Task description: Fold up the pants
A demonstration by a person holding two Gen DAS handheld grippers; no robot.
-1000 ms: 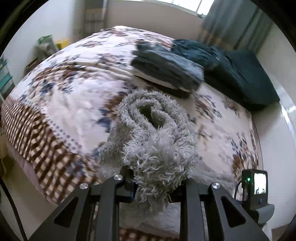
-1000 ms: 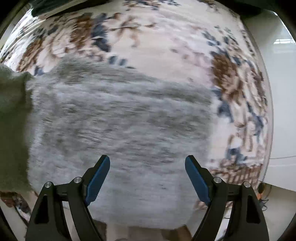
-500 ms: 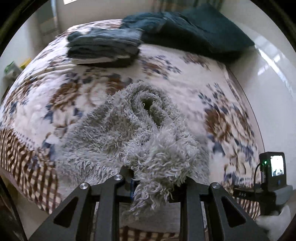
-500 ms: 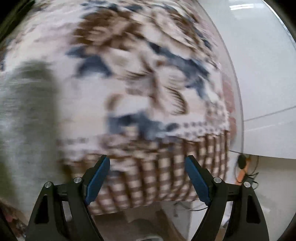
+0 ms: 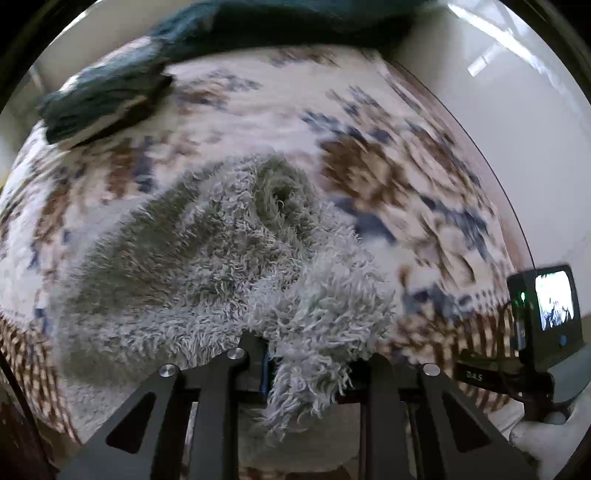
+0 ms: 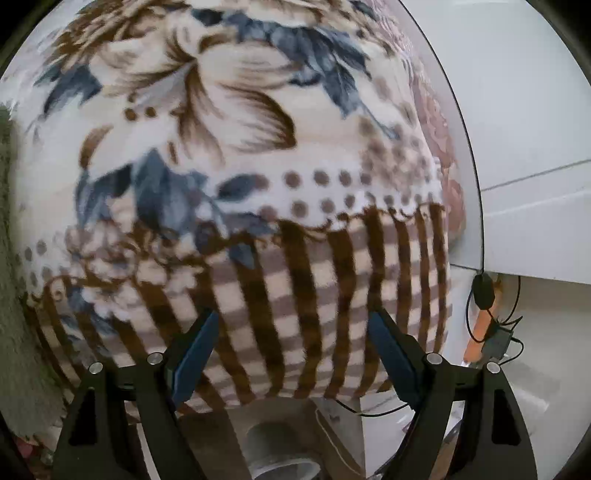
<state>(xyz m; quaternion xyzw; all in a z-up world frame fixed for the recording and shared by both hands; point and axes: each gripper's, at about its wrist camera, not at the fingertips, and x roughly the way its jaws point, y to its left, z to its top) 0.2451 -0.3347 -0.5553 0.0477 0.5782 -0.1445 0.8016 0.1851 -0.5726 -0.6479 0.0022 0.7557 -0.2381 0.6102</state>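
Shaggy grey fleece pants (image 5: 221,266) lie bunched on the flowered bed blanket (image 5: 258,110). My left gripper (image 5: 314,365) is shut on a fold of them, and the pile spills out between and over its jaws. A strip of the same grey pants (image 6: 14,295) shows at the left edge of the right wrist view. My right gripper (image 6: 291,354) stands open over the blanket's brown striped border (image 6: 295,295) with nothing between its blue pads (image 6: 192,354). The right gripper's body with its small lit screen (image 5: 550,306) shows at the right of the left wrist view.
A folded stack of dark clothes (image 5: 107,99) lies at the far left of the bed, with a dark teal cover (image 5: 295,26) behind it. The bed's right edge meets a white wall (image 6: 517,110). Cables and an orange object (image 6: 484,325) lie on the floor below.
Both grippers swung right across the bed. The left kept its hold on the pants and dragged the fold along. The right gripper went off the pants to the striped blanket edge.
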